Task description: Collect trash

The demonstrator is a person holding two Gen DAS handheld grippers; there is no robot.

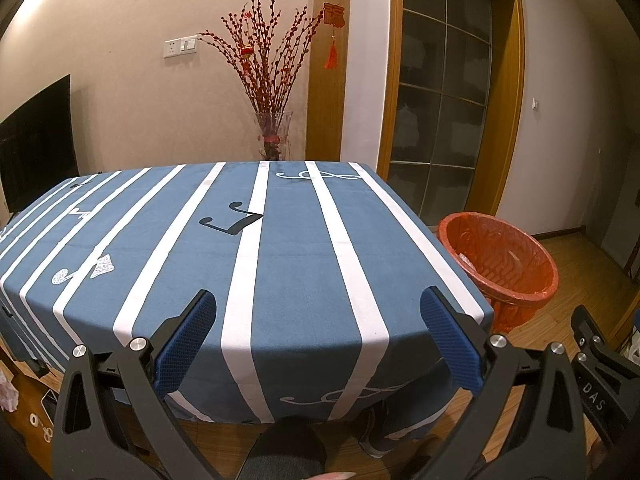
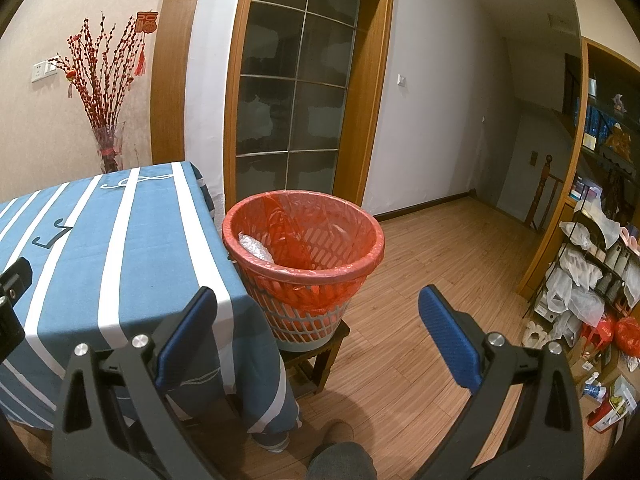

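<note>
Red-lined grey plastic waste basket [image 2: 303,258] stands on a small dark wooden stool [image 2: 320,356], just beside the right edge of the bench with blue white-striped music-note cloth [image 2: 100,248]. A crumpled silvery wrapper [image 2: 256,249] lies inside the basket. In the right wrist view the basket sits ahead of the right gripper [image 2: 318,300], between the jaw lines but apart from them. Right jaws wide open, holding nothing. Left gripper [image 1: 318,304] hovers over the near bench edge, jaws wide open, empty; basket off to its right. "DAS" reads on the right gripper's body in the left view.
</note>
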